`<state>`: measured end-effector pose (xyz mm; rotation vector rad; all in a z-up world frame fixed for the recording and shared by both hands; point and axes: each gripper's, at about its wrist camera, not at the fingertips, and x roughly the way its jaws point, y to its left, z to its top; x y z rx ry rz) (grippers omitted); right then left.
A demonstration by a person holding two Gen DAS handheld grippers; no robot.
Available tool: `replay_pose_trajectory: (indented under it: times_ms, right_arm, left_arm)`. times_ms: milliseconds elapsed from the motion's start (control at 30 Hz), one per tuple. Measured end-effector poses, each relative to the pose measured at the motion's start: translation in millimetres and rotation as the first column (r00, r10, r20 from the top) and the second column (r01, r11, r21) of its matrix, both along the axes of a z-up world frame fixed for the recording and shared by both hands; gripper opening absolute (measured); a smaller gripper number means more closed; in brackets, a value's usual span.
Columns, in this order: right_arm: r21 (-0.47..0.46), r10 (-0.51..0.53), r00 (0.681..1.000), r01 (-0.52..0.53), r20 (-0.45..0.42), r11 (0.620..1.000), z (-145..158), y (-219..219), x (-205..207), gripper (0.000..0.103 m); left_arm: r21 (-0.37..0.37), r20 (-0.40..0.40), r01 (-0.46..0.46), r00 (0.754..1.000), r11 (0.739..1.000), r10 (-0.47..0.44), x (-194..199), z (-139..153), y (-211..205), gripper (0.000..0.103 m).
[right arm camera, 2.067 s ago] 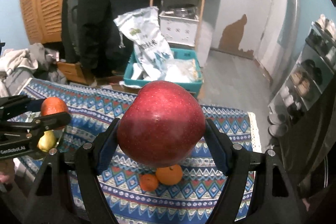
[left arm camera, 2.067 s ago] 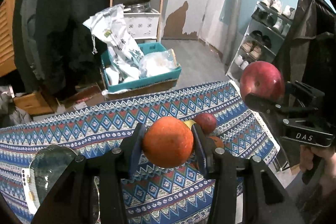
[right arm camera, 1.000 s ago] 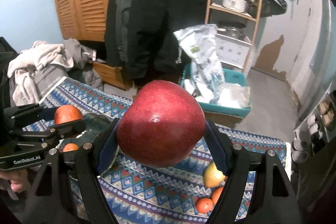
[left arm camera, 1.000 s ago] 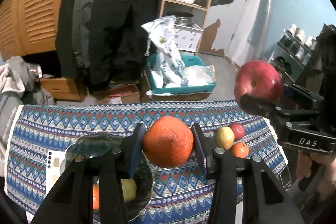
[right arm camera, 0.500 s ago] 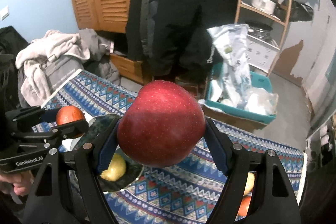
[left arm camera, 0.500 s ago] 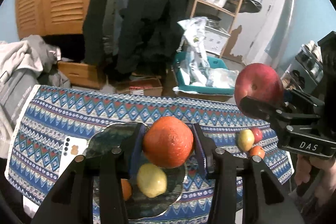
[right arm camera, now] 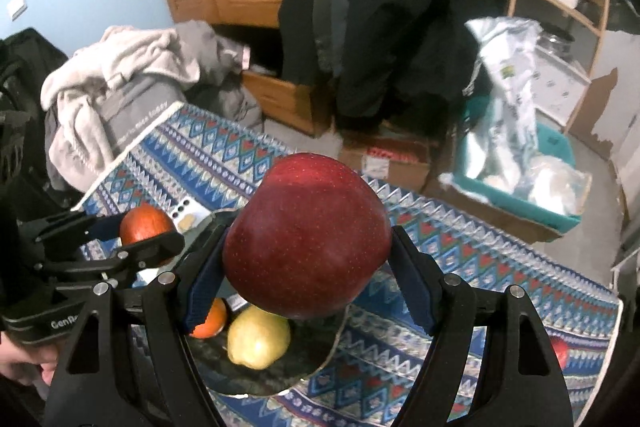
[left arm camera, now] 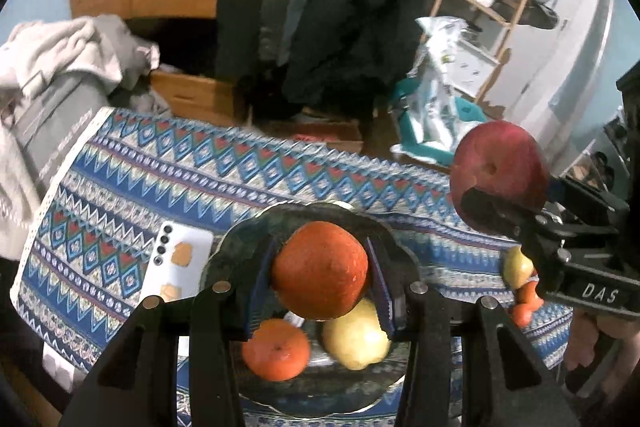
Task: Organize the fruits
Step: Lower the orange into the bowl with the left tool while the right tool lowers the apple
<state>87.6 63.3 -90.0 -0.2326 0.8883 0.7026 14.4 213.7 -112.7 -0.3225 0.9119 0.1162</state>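
- Fingers first: my left gripper (left arm camera: pixel 320 277) is clamped on an orange (left arm camera: pixel 320 275); my right gripper (right arm camera: pixel 306 267) is clamped on a red apple (right arm camera: pixel 306 237). Both firm, pads on either side of the fruit.
- Orange sits lower centre of the left view, hanging over the dark plate (left arm camera: pixel 240 247).
- Apple fills the centre of the right view, also above the plate, toward its right edge.
- Plate already carries a small orange (left arm camera: pixel 276 349) and a yellow pear (left arm camera: pixel 356 339), side by side, lower centre.
- Loose fruits (left arm camera: pixel 520 283) lie on the patterned tablecloth (left arm camera: pixel 160 179), right edge of the left view. White phone (left arm camera: pixel 176 267) just left of the plate.
- Step, as I read it: carry-to-plate, drop-off not yet done.
- Next: lower into free plate space, avoid knocking the pear, then release. One hand at a time; room looks tight.
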Motion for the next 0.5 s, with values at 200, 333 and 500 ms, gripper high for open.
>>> replay_pose_trajectory:
  times_ms: [200, 333, 500]
  right_arm:
    - [-0.027, 0.023, 0.996, -0.025, -0.086, 0.999, -38.8, 18.4, 6.6, 0.077]
    - [-0.043, 0.039, 0.991, -0.045, -0.130, 0.998, -59.8, 27.9, 6.4, 0.077]
    - [-0.071, 0.051, 0.985, -0.064, -0.166, 0.995, -79.1, 36.5, 4.0, 0.077]
  left_arm:
    - [-0.027, -0.057, -0.064, 0.996, 0.998, 0.062, 0.0, -26.3, 23.4, 0.046]
    - [-0.020, -0.091, -0.091, 0.992, 0.996, 0.089, 0.4, -40.1, 29.9, 0.046]
    - [-0.005, -0.140, -0.098, 0.986, 0.995, 0.096, 1.8, -59.3, 29.9, 0.046]
